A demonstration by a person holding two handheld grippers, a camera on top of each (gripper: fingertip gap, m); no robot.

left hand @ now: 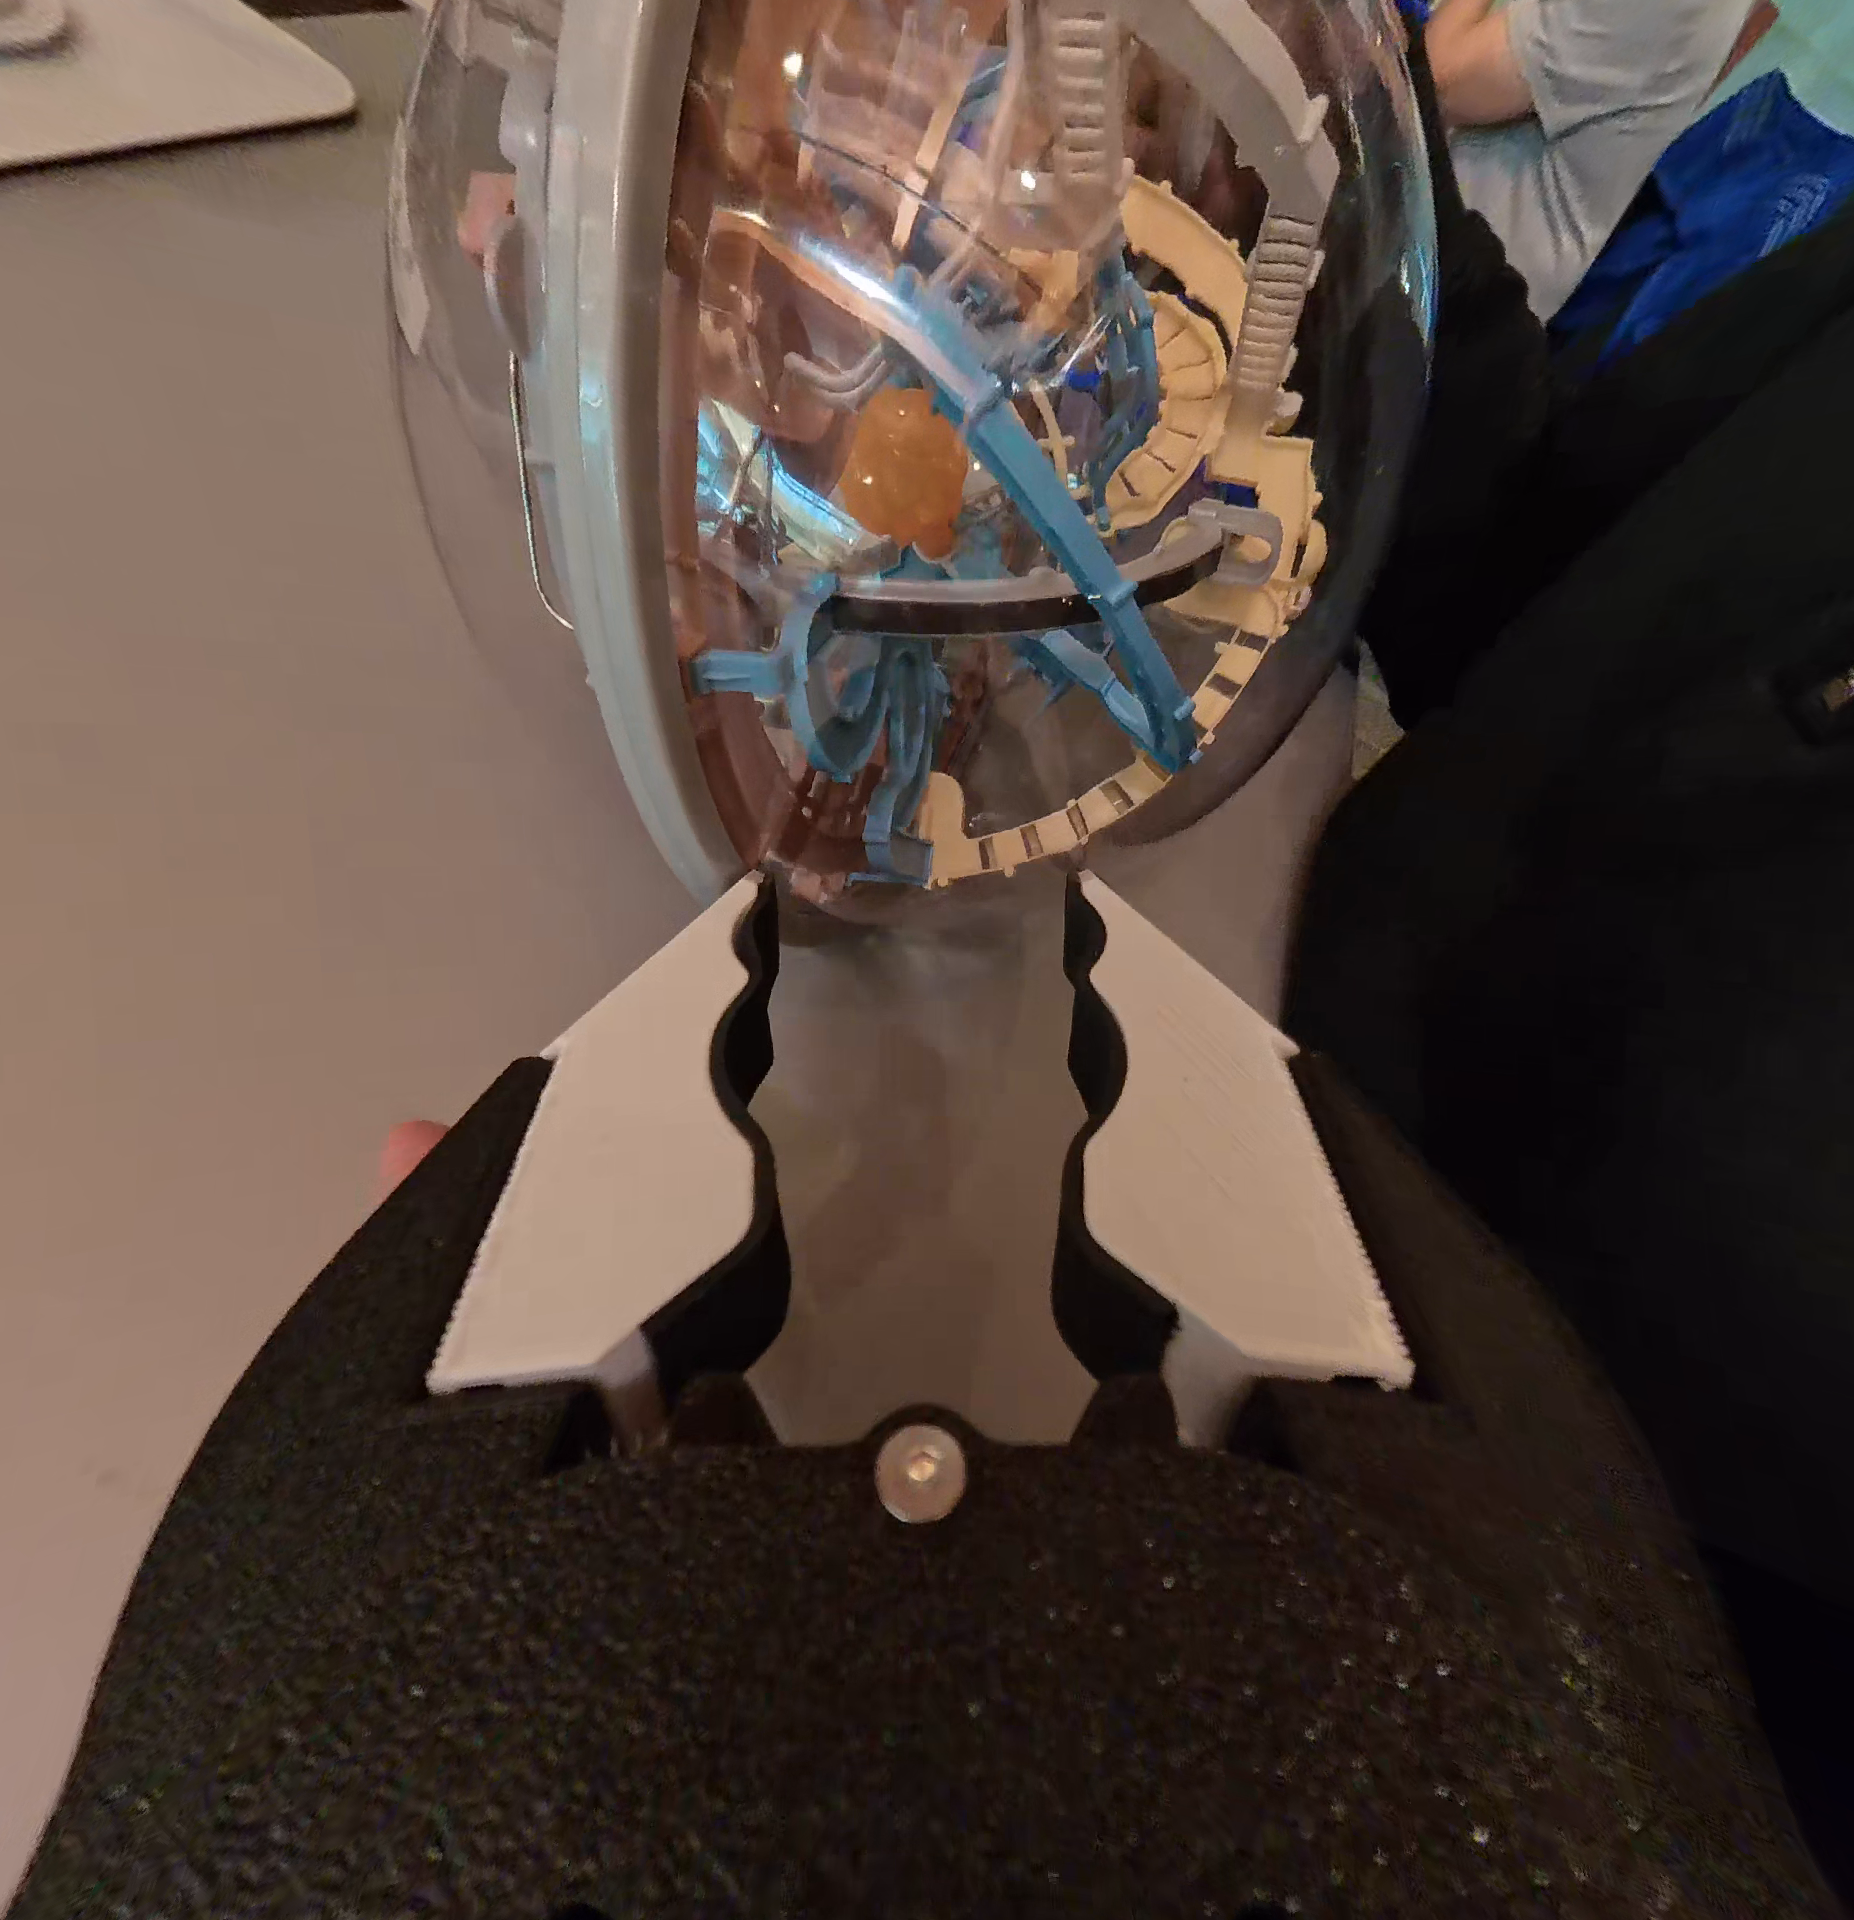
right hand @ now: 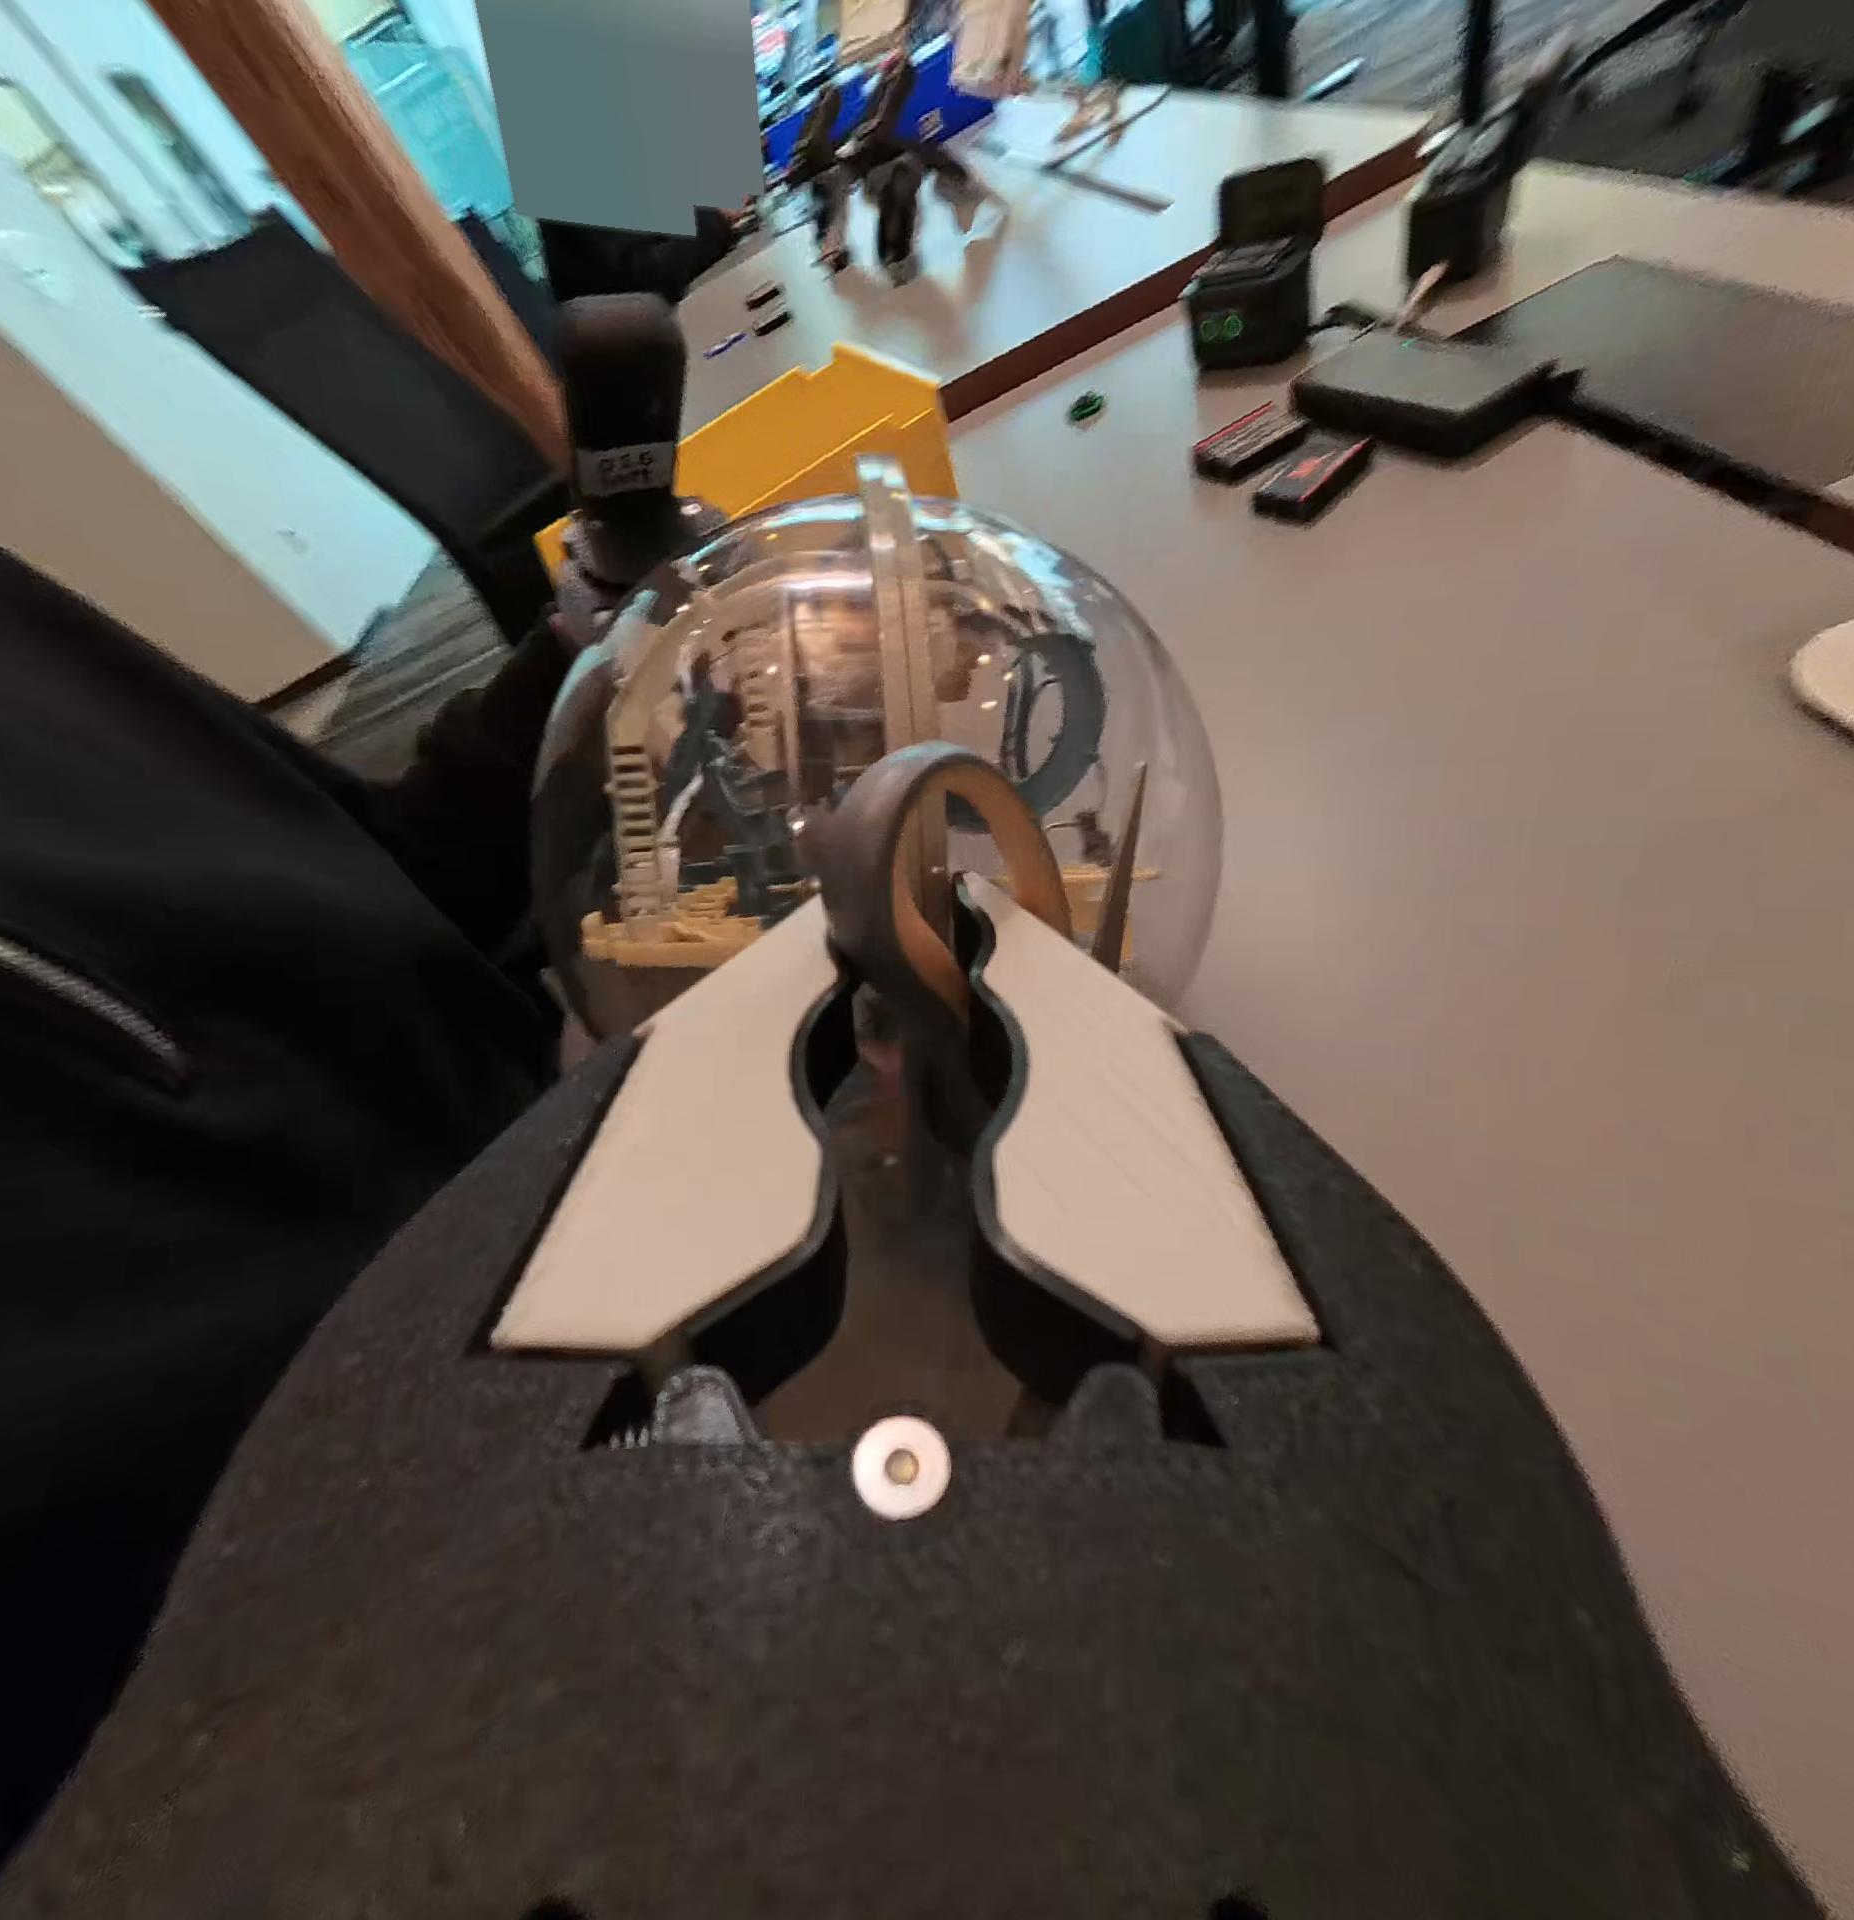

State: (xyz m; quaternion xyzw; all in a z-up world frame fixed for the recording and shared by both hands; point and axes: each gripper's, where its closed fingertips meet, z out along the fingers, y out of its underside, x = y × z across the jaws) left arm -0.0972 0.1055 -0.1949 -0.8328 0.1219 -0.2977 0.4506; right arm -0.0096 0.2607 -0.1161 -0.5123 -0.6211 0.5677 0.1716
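Note:
A clear plastic sphere (left hand: 933, 436) holds a maze of blue, cream, grey and brown tracks and an amber lump (left hand: 900, 468). A grey ring (left hand: 611, 416) runs around it. My left gripper (left hand: 918, 894) is open, with its white fingertips (left hand: 741, 914) just under the sphere's lower edge, touching or nearly touching it. In the right wrist view the sphere (right hand: 871, 727) sits just beyond my right gripper (right hand: 902, 925). That gripper is shut on a dark band loop (right hand: 902, 821), tan on its inner side, which stands up in front of the sphere.
The sphere is over a grey table (right hand: 1474, 935). A person's black jacket sleeve (right hand: 175, 935) is close on the left. A black handle (right hand: 627, 395) and a yellow block (right hand: 819, 436) are behind the sphere. Black cases (right hand: 1255, 281), a black mat (right hand: 1681, 343) and a white pad (left hand: 123, 94) lie farther off.

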